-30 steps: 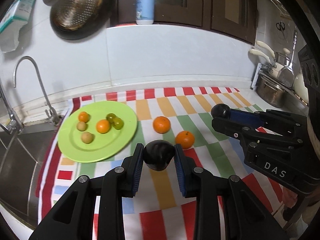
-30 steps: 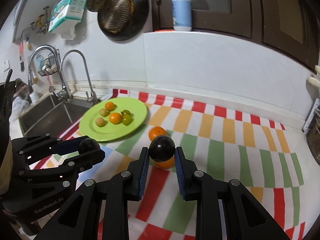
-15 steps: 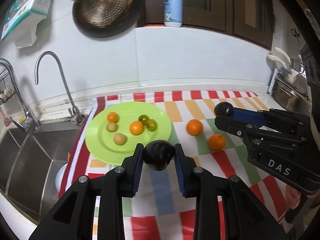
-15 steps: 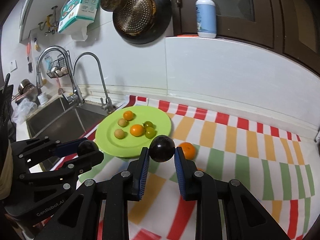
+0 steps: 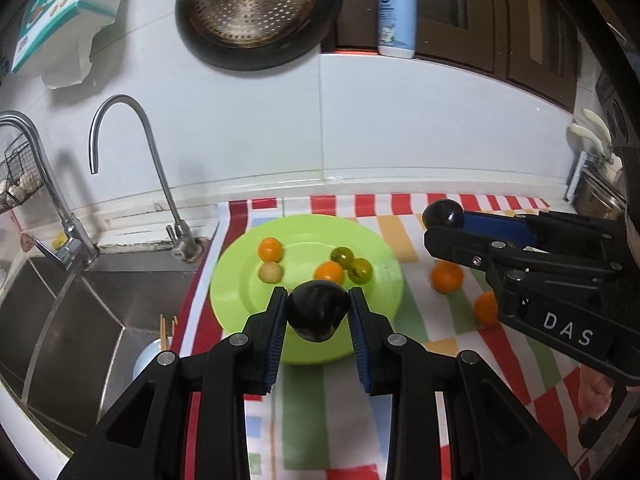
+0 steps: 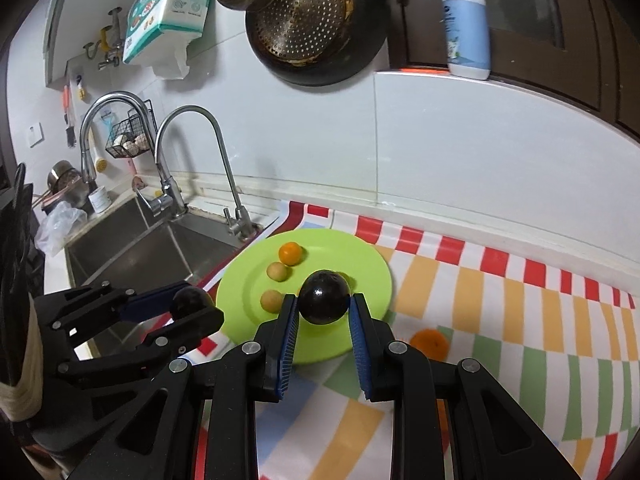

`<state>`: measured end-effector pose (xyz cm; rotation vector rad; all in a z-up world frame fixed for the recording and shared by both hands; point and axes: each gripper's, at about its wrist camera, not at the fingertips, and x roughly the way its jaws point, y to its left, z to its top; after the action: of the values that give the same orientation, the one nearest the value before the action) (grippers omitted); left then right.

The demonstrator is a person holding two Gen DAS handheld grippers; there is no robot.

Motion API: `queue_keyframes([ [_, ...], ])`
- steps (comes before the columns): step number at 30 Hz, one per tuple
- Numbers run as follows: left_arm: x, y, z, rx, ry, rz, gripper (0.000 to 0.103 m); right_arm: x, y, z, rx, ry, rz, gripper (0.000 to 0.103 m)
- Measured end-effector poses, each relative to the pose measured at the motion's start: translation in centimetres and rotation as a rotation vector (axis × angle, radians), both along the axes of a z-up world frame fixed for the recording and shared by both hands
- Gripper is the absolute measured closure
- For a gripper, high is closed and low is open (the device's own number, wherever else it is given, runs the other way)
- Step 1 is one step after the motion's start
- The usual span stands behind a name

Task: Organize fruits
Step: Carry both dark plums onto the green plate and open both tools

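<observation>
**Both dark fruits in hand, plate ahead**

I read this as the carry step: I have a dark fruit in each gripper and both are headed for the green plate (image 5: 384, 280). My left gripper (image 5: 318, 312) is clamped on a dark fruit (image 5: 316, 310) that sits right at the fingertips, hanging over the near part of the plate as its own camera sees it. My right gripper (image 6: 324, 300) is clamped on a second dark fruit (image 6: 324, 297), likewise held at the tips and lined up over the plate's near half.

The plate already carries small orange, yellowish and green fruits. Two oranges (image 5: 446, 278) lie on the striped cloth (image 5: 400, 420) covering the worktop, to the plate's right.

Next, I judge, each gripper needs lowering onto a bare patch of plate, clear of the small fruits, before the jaws part. Round fruit may roll, so I would let go low and gently, one side at a time.
</observation>
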<state>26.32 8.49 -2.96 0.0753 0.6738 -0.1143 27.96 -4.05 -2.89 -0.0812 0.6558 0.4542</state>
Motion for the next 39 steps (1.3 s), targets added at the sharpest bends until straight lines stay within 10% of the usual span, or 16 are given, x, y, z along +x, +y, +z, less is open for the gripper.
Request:
queue_keyframes([
  [39, 10.2, 3.0, -5.2, 0.031, 0.084, -0.006, 0.063, 12.2, 5.4, -5.6, -0.115, 0.140, 0.035, 0.066],
])
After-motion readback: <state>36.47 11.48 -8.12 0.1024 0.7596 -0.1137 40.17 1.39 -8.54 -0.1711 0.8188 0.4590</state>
